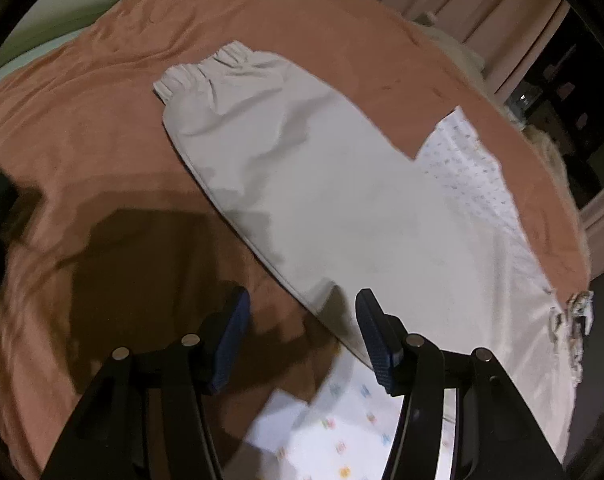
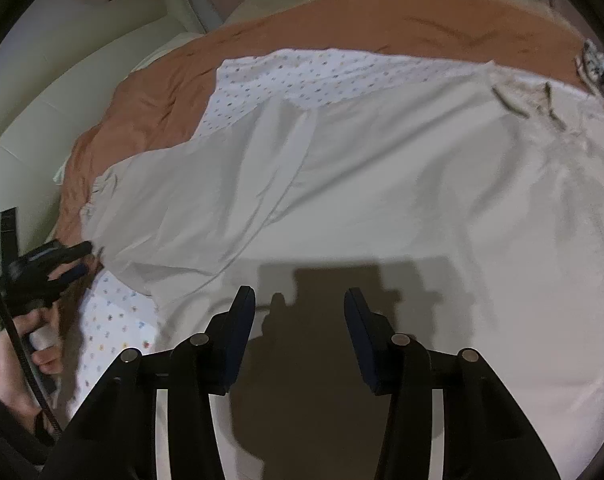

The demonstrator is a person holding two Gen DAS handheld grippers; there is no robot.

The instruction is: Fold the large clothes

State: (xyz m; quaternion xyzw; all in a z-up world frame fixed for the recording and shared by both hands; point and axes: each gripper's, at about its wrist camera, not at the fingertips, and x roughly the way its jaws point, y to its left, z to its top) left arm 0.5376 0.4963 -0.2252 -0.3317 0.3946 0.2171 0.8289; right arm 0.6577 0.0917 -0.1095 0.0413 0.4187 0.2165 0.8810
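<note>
A large pale grey-white garment of smooth woven cloth (image 2: 341, 184) lies spread flat across a bed covered with a rust-orange plush blanket (image 1: 82, 128), which gives it a broad, soft surface to be folded on. One long sleeve with a gathered elastic cuff (image 1: 206, 68) is laid diagonally over the garment's body, so the piece looks partly folded already. Along the garment's far edge and at its near corner a white lining printed with small coloured dots (image 2: 286, 76) shows where the cloth is turned back.

The left gripper (image 1: 302, 336), black with dark blue ribbed pads, hangs just above the garment's curved near edge. Its jaws stand apart with nothing between them, and the pads touch no cloth; the position suggests it is lining up to pinch that hem. In the right wrist view it sits at the garment's left edge, held in a person's hand (image 2: 30, 344).

The right gripper (image 2: 300, 336) hovers over the garment's broad middle, casting its shadow on the cloth. Its jaws are likewise apart and empty, probably set to take a second hold so both points lift together.
</note>
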